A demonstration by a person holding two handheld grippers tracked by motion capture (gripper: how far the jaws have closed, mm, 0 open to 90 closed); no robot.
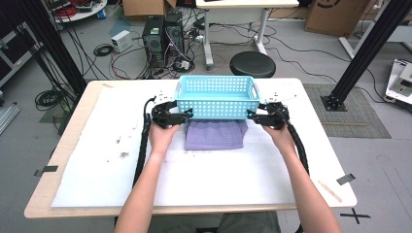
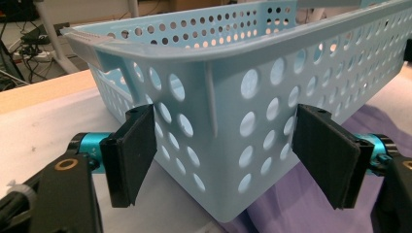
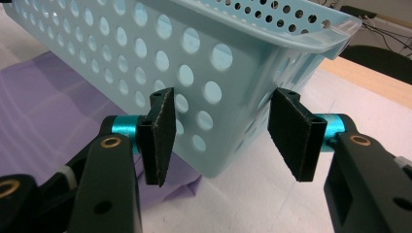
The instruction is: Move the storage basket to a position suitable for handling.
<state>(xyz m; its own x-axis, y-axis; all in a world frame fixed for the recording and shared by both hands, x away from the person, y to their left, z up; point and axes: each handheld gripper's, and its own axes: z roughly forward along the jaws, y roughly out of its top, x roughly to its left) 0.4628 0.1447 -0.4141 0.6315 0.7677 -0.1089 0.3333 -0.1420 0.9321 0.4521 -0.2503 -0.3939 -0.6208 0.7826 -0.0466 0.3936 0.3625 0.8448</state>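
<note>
Jaws wide on both, left gripper & right gripper each straddling a near corner of blue basket, basket over purple cloth, mid worktop.

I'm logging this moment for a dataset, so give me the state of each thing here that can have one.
Blue basket: upright, looks empty, one bottom corner between each gripper's jaws.
Purple cloth: folded flat on the table, its far edge hidden by the basket.
Left hand-held gripper: open, jaws straddling the basket's near left corner.
Right hand-held gripper: open, jaws straddling the near right corner.
</note>
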